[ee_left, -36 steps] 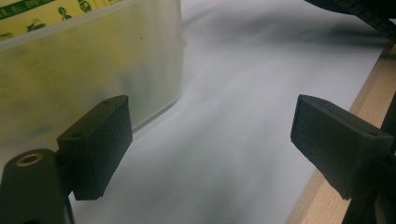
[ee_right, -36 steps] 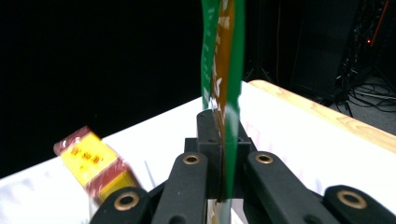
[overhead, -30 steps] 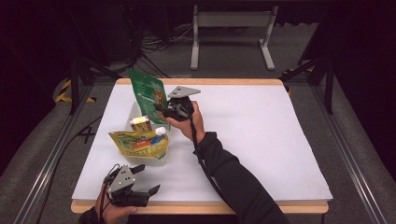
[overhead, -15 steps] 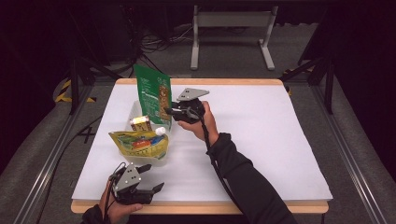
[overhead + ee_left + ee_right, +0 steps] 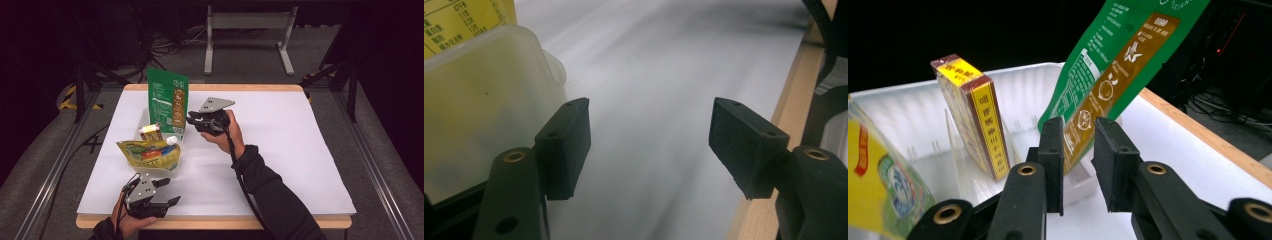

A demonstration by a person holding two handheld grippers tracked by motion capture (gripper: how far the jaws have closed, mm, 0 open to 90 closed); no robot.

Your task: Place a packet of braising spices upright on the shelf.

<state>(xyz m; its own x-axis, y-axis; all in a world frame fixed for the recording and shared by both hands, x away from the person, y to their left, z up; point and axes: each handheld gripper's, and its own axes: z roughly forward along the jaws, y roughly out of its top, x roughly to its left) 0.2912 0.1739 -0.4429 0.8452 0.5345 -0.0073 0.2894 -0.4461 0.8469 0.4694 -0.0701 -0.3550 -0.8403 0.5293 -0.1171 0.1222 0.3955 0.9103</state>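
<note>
Now my right gripper (image 5: 192,120) holds the tall green and brown foil pouch (image 5: 167,101) by its lower edge; in the right gripper view the pouch (image 5: 1108,80) runs down between my right jaws, which have just been closing on it and stand close together around the foil. The pouch stands nearly upright at the far end of the translucent white plastic bin (image 5: 144,122), on the left of the white worktop (image 5: 300,150). Already in the bin are a small yellow and red cardboard box (image 5: 151,132) and a yellow printed pouch with a white cap (image 5: 149,154). My left gripper (image 5: 167,192) waits near the worktop's front edge, its jaws apart and empty (they have just been narrowing). I judge the packing nearly done: the green pouch needs settling and releasing.
</note>
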